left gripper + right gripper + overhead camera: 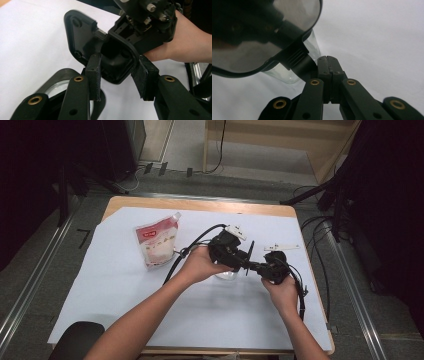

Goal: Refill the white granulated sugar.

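Observation:
A clear glass jug [227,275] [312,47] stands mid-table on the white sheet, its rim [58,85] low in the left gripper view. Its black lid [250,251] [82,40] [262,35] is tipped up on edge above it. My left gripper [244,259] [118,67] reaches in from the left. Its pads [93,75] sit on both sides of the lid's lower edge and look pressed on it. My right gripper [257,267] [327,58] comes from the right, pads closed against each other beside the lid's ribbed hinge tab [294,58].
A white and red pouch [157,242] with a corner spout lies to the left on the sheet [120,285]. Cables [300,290] trail along the table's right edge. A dark rounded object [77,340] sits off the near left corner.

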`<state>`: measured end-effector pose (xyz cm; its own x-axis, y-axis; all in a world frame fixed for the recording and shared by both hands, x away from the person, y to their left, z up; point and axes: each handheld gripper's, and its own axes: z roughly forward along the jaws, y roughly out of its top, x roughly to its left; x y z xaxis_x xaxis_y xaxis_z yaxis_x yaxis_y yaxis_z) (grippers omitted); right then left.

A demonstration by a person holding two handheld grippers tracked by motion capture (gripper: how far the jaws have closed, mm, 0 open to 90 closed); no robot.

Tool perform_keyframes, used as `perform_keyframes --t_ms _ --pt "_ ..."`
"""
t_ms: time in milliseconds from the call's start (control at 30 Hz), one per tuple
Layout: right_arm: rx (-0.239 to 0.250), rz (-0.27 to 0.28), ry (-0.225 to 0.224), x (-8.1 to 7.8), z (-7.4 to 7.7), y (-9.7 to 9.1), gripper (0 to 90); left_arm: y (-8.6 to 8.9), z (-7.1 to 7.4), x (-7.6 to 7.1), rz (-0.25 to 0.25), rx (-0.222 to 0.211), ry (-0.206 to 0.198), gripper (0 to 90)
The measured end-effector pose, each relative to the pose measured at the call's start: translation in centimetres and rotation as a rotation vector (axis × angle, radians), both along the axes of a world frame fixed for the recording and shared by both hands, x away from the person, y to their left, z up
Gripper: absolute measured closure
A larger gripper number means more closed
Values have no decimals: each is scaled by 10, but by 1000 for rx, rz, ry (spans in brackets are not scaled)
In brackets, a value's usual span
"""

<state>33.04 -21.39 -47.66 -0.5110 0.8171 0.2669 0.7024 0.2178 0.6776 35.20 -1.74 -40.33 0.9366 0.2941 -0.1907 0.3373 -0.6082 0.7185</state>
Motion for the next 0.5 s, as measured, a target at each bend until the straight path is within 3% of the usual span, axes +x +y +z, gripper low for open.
perform_keyframes --t_ms 333,500 --pt "25 -8 -5 -1 0 -2 900 -5 -5 -3 -12 -5 12 598" --pt "46 -1 -12 -3 4 -4 900 1 -3 -1 12 -9 6 598"
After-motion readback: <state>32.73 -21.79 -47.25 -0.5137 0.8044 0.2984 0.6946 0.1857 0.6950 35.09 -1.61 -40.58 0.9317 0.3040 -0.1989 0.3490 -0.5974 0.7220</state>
